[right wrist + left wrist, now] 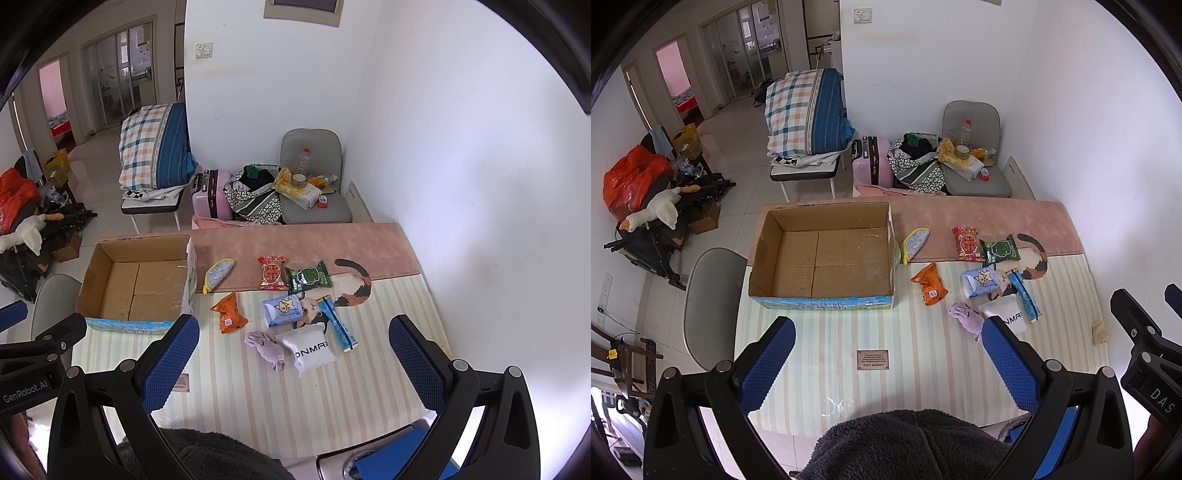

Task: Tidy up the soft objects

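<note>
An open, empty cardboard box (827,254) (136,284) sits at the table's left. To its right lie soft items: a silver-yellow pouch (218,275), a red snack pack (272,272), a green pack (309,277), an orange pack (229,313), a blue tissue pack (280,311), a blue tube (338,323), a lilac cloth (266,349) and a white ONMAX bag (312,350). My left gripper (888,350) is open and empty above the table's near edge. My right gripper (293,354) is open and empty above the cloth and white bag.
The table has a striped cloth (923,369) with a pink band at the far side. White wall stands close on the right. Behind the table are a grey chair (314,206) with clutter, a pink suitcase (212,197) and bags. A grey chair (709,295) stands at left.
</note>
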Demonstrator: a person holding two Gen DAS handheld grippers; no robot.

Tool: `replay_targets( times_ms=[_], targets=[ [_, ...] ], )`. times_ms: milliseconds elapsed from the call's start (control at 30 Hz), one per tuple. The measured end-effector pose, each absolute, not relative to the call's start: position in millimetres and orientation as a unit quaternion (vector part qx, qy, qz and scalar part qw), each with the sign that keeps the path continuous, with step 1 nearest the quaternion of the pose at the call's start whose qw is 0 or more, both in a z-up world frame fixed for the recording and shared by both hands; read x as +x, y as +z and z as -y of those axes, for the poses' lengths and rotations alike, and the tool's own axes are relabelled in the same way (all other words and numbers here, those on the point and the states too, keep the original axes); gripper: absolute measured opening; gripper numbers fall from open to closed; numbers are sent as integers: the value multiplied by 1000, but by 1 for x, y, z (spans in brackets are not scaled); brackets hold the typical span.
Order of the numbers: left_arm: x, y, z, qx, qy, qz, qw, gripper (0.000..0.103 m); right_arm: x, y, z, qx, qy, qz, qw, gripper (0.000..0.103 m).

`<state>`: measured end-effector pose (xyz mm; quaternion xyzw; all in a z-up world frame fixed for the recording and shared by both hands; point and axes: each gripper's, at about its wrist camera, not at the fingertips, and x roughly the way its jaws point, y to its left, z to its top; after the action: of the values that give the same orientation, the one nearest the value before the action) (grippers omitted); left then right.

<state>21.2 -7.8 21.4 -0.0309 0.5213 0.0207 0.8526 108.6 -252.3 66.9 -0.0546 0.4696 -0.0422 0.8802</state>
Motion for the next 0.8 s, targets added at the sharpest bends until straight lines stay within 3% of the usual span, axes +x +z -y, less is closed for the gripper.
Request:
replay_targets(
  times_ms=[800],
  targets=[
    [31,24,7,-29,19,-511,859,103,107,71,248,-48,-39,-463,884,103]
  ],
)
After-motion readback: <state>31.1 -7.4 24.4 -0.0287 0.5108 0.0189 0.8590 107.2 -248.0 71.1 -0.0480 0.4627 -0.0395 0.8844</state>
